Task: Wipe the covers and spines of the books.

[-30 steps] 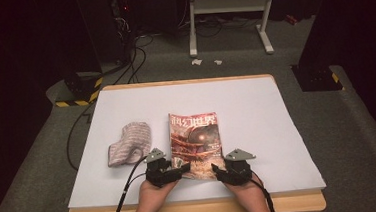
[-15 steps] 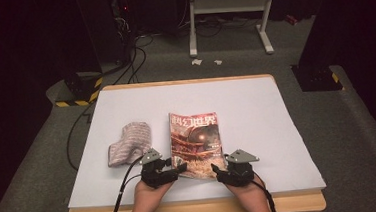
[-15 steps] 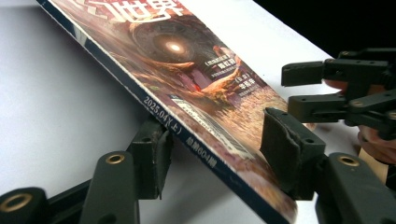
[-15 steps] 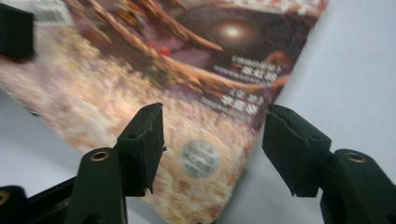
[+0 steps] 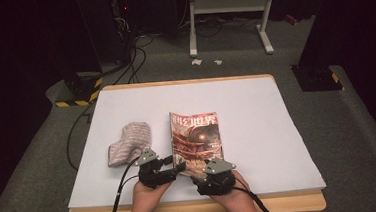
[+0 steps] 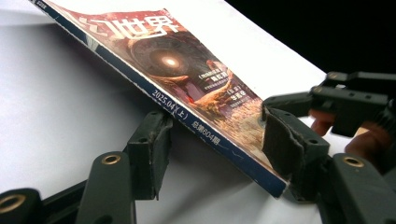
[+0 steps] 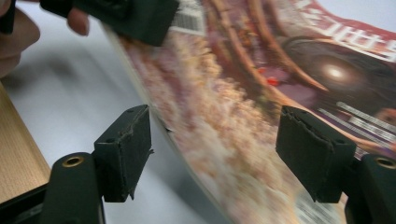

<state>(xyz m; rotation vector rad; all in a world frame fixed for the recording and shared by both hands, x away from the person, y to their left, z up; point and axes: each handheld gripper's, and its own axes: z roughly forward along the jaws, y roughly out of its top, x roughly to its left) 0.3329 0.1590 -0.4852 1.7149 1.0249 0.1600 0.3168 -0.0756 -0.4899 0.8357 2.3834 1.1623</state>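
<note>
The magazine [image 5: 197, 143] lies on the white table [image 5: 258, 131] a little toward six o'clock from its middle, cover up, its long axis running from twelve to six o'clock with the title at the twelve o'clock end. Its near edge sits at both grippers: the left gripper [image 5: 176, 163] meets the spine corner from about eight o'clock, the right gripper [image 5: 201, 176] the near edge from about six o'clock. In the left gripper view the magazine [image 6: 187, 93] is raised off the table, tilted, with its spine edge passing between the jaws; the jaws stand apart and have just been opening, and the left pad sits against the underside of the spine while the right pad sits close at the cover's corner, where contact is hard to judge. In the right gripper view the magazine [image 7: 261, 116] is blurred, its edge running between jaws that are spread wide, well clear of the paper, having just been opening. The lower part of the cover is cut off there. At nine o'clock from the magazine, just beside it, lies a striped cloth [image 5: 128, 142].
</note>
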